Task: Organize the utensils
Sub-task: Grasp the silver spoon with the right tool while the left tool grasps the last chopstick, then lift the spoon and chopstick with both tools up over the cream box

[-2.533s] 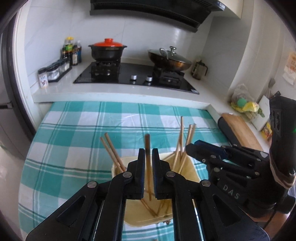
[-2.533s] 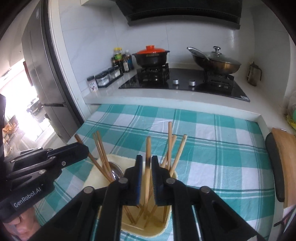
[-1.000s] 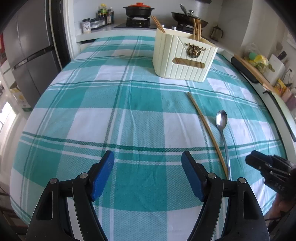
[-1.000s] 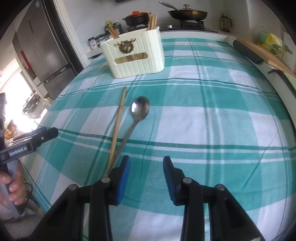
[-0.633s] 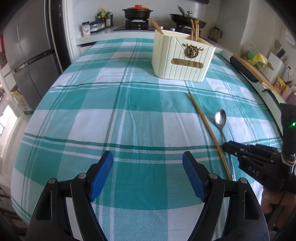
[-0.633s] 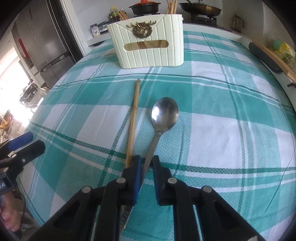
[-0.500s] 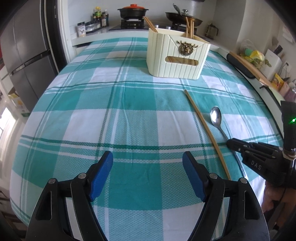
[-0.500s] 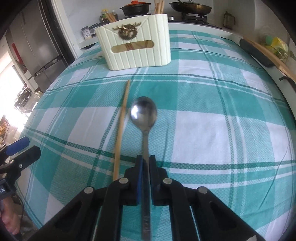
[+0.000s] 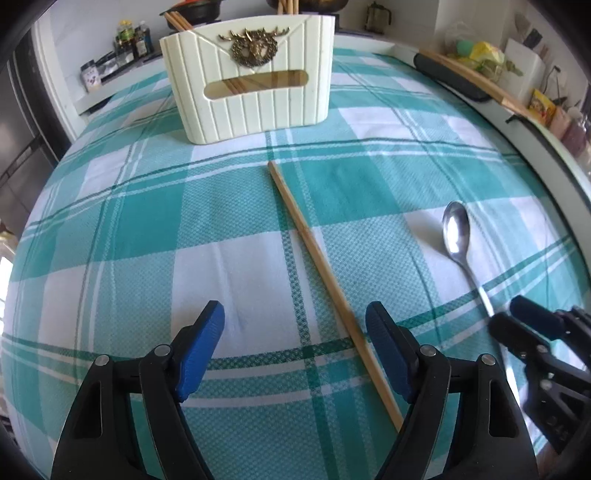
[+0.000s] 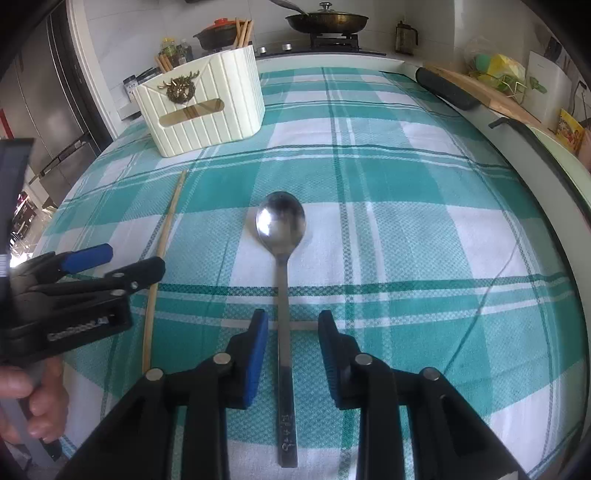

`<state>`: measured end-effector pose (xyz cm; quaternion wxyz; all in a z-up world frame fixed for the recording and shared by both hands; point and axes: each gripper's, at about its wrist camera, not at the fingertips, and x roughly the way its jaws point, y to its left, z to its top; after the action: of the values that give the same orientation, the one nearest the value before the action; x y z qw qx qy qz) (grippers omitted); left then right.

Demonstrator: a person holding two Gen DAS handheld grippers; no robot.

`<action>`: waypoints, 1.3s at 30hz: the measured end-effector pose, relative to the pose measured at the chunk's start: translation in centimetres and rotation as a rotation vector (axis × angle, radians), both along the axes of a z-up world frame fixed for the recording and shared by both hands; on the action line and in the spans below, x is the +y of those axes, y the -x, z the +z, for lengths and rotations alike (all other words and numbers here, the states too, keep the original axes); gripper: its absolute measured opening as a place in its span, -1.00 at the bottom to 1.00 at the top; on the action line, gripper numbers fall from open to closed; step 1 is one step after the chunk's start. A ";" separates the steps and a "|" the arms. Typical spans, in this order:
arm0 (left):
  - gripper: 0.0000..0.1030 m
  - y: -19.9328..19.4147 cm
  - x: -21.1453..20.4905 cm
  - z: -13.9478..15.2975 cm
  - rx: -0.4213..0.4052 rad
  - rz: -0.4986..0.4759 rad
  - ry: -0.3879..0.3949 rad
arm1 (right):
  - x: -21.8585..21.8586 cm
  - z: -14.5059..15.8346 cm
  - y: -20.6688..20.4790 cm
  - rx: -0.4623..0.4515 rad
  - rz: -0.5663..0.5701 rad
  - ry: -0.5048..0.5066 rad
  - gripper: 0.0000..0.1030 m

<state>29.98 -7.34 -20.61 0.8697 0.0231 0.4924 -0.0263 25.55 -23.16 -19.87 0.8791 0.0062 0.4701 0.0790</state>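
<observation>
A cream utensil holder [image 9: 251,85] with several chopsticks in it stands at the far side of the green checked tablecloth [image 9: 110,221]. One wooden chopstick [image 9: 317,258] lies loose on the cloth, its near end running between the jaws of my open left gripper [image 9: 293,321], close to the right finger. A steel spoon [image 10: 282,229] lies flat to its right. My right gripper [image 10: 291,325] straddles the spoon's handle; its jaws are opening and the pads stand clear of it. In the right wrist view I also see the holder [image 10: 203,107], the chopstick [image 10: 162,251] and the left gripper [image 10: 133,258].
A wooden cutting board [image 10: 480,88] lies along the table's right edge, with packets behind it. At the back is a stove with a pan [image 10: 327,20] and a pot. A fridge [image 10: 44,110] stands at the left. A hand [image 10: 29,398] holds the left gripper's handle.
The right gripper, shut on the spoon's handle half a second ago, has opened, and the spoon lies on the cloth. The left gripper has moved right and forward over the chopstick.
</observation>
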 end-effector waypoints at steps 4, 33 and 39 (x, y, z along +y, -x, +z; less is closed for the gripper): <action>-0.17 0.7 0.5 0.2 -0.049 -0.018 0.003 | -1.0 0.2 0.5 -0.011 -0.024 0.001 -0.37; 0.33 0.2 9.3 0.8 0.034 -0.028 0.136 | 1.7 0.1 -4.8 -0.045 0.076 -0.019 0.25; 0.04 -2.4 8.6 0.1 0.031 -0.025 0.043 | 3.9 -1.3 -7.1 -0.072 0.110 0.106 0.28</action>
<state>32.37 1.24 -20.51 0.8619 0.0102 0.5046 -0.0479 32.62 -19.21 -21.19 0.8889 -0.0691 0.4412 0.1021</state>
